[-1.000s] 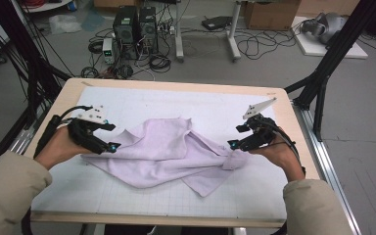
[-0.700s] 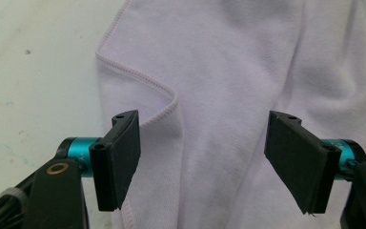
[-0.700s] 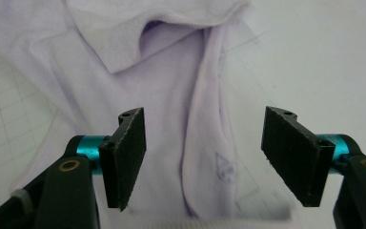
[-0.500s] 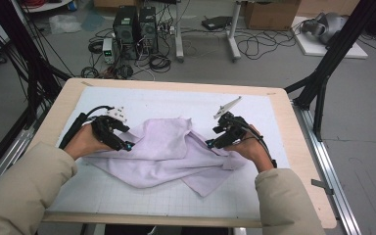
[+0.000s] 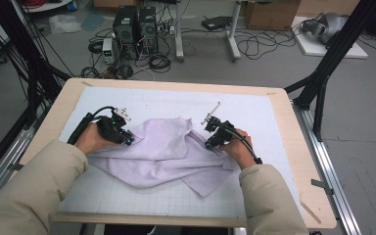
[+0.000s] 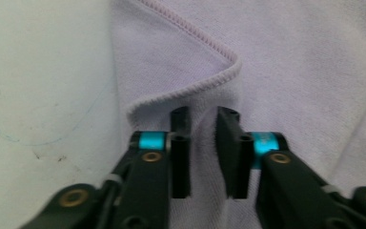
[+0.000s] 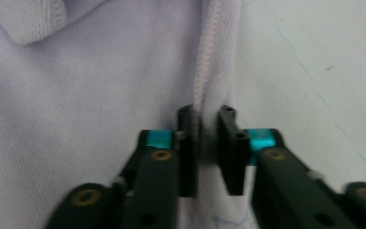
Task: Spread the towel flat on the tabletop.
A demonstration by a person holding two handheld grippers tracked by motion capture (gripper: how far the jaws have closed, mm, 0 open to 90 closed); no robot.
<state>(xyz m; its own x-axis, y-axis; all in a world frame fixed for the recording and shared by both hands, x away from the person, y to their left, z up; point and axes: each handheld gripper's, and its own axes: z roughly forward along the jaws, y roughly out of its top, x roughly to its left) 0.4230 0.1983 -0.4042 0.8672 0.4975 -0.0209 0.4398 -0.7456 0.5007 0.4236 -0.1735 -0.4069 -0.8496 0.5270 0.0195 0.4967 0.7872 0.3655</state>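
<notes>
The light purple cloth lies crumpled in the middle of the table. At the cloth's left edge, the left claw has just been closing and now pinches a fold. At its right edge, the right claw has just been closing too. Its own view shows the stitched hem squeezed between its jaws. Behind the table sit computer boxes.

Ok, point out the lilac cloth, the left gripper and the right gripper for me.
lilac cloth (image 5: 166, 156), high view, on its crumpled middle.
left gripper (image 6: 203, 125), left gripper view, midway between its fingers, cloth pinched there.
right gripper (image 7: 208, 119), right gripper view, midway between its fingers, at the stitched hem.
</notes>
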